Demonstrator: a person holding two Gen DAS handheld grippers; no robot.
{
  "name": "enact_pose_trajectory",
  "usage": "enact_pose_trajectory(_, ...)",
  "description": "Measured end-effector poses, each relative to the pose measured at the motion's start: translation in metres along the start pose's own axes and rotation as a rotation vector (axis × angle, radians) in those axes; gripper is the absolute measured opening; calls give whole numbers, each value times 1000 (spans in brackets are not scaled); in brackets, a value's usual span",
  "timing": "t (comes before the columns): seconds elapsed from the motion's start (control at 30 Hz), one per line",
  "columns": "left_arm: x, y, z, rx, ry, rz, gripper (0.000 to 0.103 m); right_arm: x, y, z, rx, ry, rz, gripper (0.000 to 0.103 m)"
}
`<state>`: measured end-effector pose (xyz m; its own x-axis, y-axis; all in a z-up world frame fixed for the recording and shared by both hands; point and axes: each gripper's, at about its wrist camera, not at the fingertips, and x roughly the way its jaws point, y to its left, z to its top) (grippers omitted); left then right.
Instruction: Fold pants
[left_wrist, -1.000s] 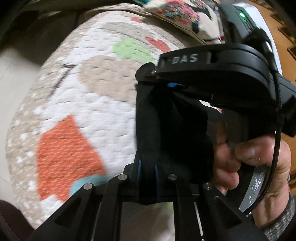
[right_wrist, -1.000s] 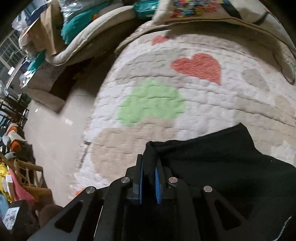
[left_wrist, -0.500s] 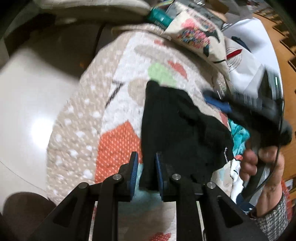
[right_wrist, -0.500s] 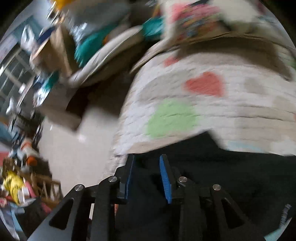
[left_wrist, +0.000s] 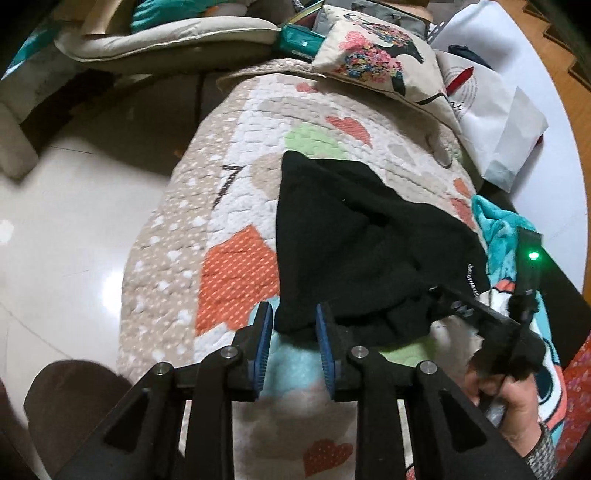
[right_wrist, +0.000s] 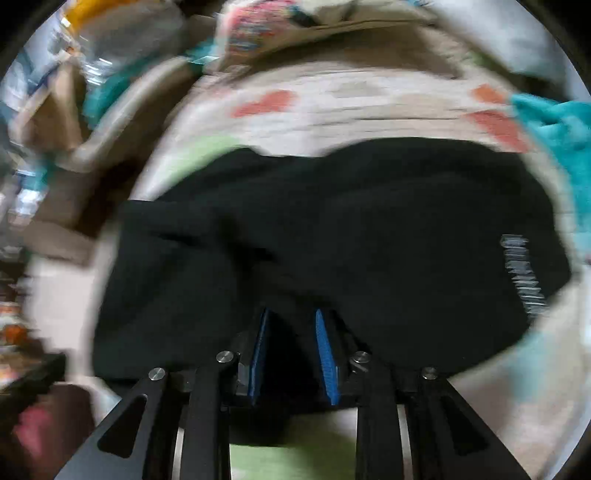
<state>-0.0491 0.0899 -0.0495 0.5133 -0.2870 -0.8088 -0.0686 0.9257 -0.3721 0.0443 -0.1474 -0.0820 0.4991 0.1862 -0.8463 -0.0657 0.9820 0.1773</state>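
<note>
The black pants (left_wrist: 354, 243) lie folded in a bundle on the patterned quilt (left_wrist: 236, 266). My left gripper (left_wrist: 293, 323) is open, its blue pads on either side of the bundle's near edge. My right gripper (right_wrist: 291, 332) is open just above the near side of the pants (right_wrist: 332, 229); this view is motion-blurred. In the left wrist view the right gripper's body (left_wrist: 498, 325) sits at the bundle's right side, held by a hand.
A printed cushion (left_wrist: 376, 62) and a white paper bag (left_wrist: 491, 110) lie beyond the quilt. A teal blanket (left_wrist: 498, 221) lies right of the pants. Glossy floor (left_wrist: 74, 229) is on the left, with a beige cushion (left_wrist: 166, 37) at the back.
Both grippers have opened and let go of the pants, then drawn back. The pants now rest as a folded bundle on the quilt.
</note>
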Motion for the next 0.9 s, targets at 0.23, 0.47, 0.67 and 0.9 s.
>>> enact_pose_trajectory(0.23, -7, -42, -8, 58, -20, 52, 27, -40, -77, 5, 323, -91, 169, 33)
enact_pose_trajectory(0.47, 2, -94, -21, 139, -4, 66, 29, -68, -136, -10, 548, -165, 246, 34)
enact_pose_trajectory(0.67, 2, -117, -18, 125, -13, 56, 29, -79, -160, -28, 615, -153, 276, 34)
enact_pose_trajectory(0.9, 13, -133, 41, 105, -38, 28, 30, -91, -175, -35, 688, -199, 313, 42)
